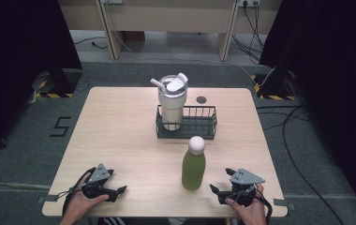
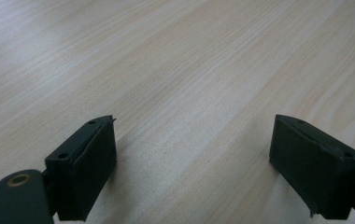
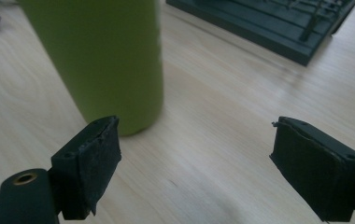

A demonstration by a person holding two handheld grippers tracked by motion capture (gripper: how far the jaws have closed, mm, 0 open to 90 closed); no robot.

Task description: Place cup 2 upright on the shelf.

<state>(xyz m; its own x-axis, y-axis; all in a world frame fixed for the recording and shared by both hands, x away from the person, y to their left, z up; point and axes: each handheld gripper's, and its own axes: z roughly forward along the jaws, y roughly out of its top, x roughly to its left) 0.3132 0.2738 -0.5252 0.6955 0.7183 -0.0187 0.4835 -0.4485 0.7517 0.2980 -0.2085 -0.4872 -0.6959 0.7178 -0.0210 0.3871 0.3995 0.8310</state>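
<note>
In the right gripper view the bottle [image 3: 105,56] is blurred and cut off at the top edge, and the basket [image 3: 269,23] runs off the top. In the high view the basket's wire hides the tumbler [image 1: 172,101] foot.

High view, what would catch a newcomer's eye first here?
The green bottle with its pale cap, upright near the table's front edge, just left of the right gripper. Behind it, a white tumbler stands in the left end of a dark wire basket.

One readable mark: a numeral on the floor

A black "5" [image 1: 60,126] is marked on the grey floor [image 1: 21,140] just left of the wooden table [image 1: 120,136]; no other lettering is legible.
</note>
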